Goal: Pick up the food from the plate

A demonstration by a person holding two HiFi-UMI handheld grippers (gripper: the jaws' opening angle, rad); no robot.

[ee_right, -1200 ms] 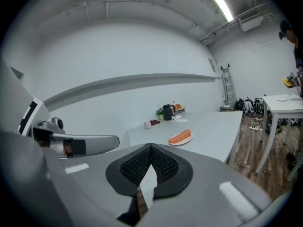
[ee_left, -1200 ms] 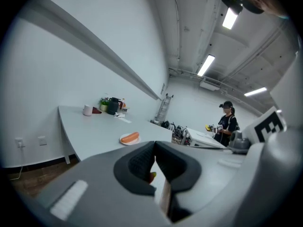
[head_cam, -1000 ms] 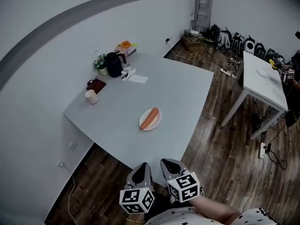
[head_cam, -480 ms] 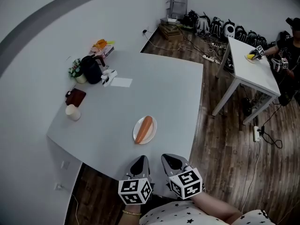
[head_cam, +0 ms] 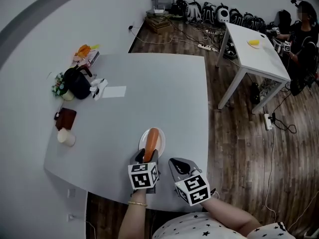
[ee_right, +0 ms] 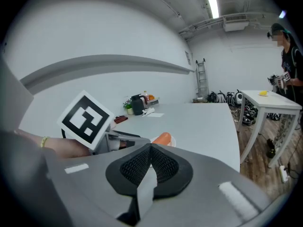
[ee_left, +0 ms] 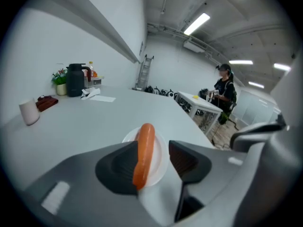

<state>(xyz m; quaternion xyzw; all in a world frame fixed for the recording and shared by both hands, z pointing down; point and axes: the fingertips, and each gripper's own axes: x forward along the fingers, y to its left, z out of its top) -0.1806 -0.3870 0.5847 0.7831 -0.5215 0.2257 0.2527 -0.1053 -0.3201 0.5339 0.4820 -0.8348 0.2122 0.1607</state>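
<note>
Your left claw is opening astride the sausage, likely soft and slick; pinch mid-length, gently. Right claw is closed, empty.

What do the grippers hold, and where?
Nothing. The left gripper, jaws opening, flanks the sausage at its near end; the right gripper is shut, empty.

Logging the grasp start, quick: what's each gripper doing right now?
Left gripper: jaws opening, sausage between them, not gripped.
Right gripper: shut, holding nothing.
</note>
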